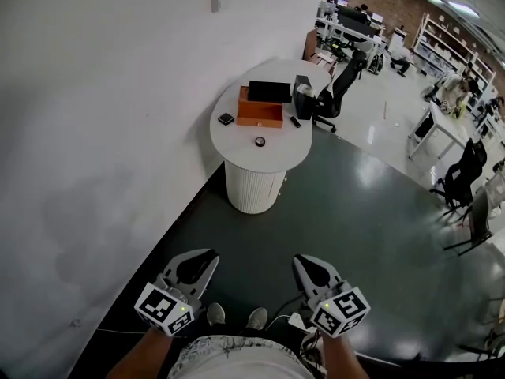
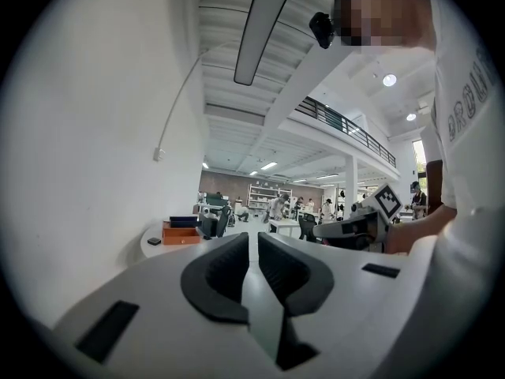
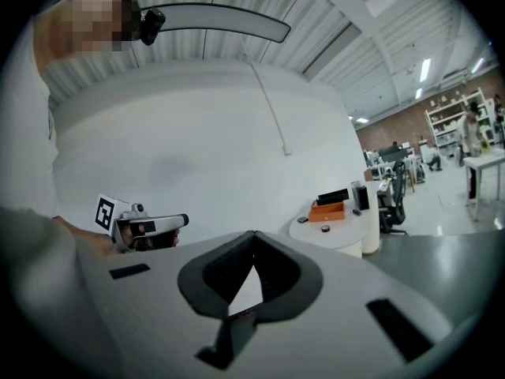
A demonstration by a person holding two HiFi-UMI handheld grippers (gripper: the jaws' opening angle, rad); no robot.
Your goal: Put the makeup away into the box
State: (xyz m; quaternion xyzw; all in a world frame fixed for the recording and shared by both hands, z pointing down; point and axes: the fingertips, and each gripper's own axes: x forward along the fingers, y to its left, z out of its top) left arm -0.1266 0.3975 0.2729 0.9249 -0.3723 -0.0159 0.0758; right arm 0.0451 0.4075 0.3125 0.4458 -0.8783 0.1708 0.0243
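Makeup (image 1: pixel 259 141) lies loose on the round white worktop (image 1: pixel 245 158), well apart from both claws. I note three pieces. A black square compact (image 1: pixel 226 118) sits left of the box (image 1: pixel 259 110). A small round pot (image 1: pixel 259 141) sits on the near side of the box, toward me. A dark stick (image 1: pixel 294 121) lies by the box's right front corner. None of the three is inside the box.

The box is orange and stands toward the far side of the worktop, with a black part (image 1: pixel 269 91) along its far edge. A dark upright case (image 1: pixel 303 97) stands just right of it. The worktop stands close to the white wall (image 1: pixel 95 93), and a black chair (image 1: pixel 338 89) stands just beyond its right side.

Left claw (image 1: pixel 207 256) is held low and near the body, over the dark floor (image 1: pixel 355 212), pointing toward the worktop. Its jaws are drawn together with only a thin slit between the pads, and nothing is in them.

Right claw (image 1: pixel 304 261) is held beside the left one, apart from it, and points the same way. Its tips meet and it carries nothing.

Neither claw touches the worktop or anything on it.
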